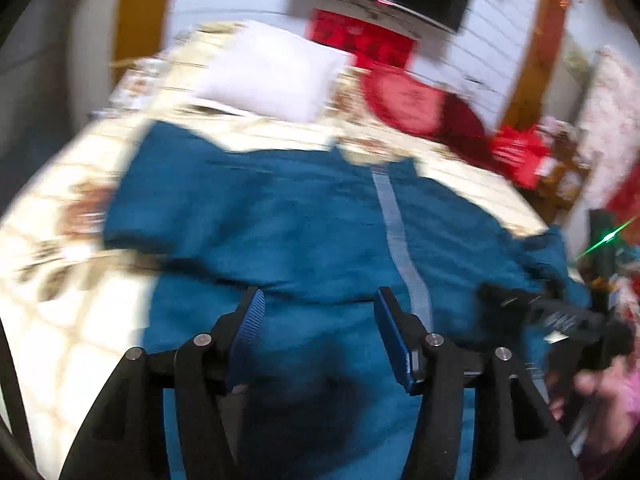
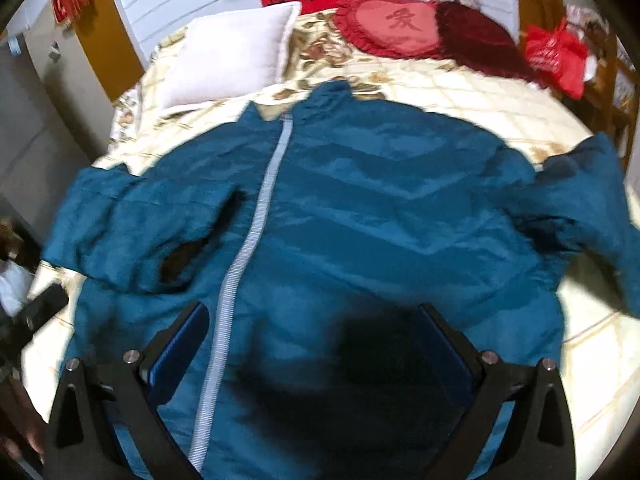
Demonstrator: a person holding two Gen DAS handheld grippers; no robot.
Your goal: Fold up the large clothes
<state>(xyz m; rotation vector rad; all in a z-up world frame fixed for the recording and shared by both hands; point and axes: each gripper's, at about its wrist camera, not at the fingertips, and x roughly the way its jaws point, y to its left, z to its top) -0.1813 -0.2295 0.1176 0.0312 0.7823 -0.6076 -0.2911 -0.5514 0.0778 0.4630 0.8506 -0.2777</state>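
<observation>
Lying flat on bed [image 2: 460,92], teal jacket [image 2: 360,208]; L gripper [image 1: 320,304] & R gripper [image 2: 316,320] both spread wide, empty.

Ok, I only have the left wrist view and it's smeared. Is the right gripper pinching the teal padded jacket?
Observer: No. In the right wrist view the right gripper is open. Its blue pads stand wide apart over the lower front of the teal padded jacket.
Operator: And the sleeves?
Observer: One sleeve is folded in across the chest, with its cuff near the pale grey zip.
Operator: The other one?
Observer: The other sleeve is not folded. It lies spread out sideways on the cream patterned bedspread.
</observation>
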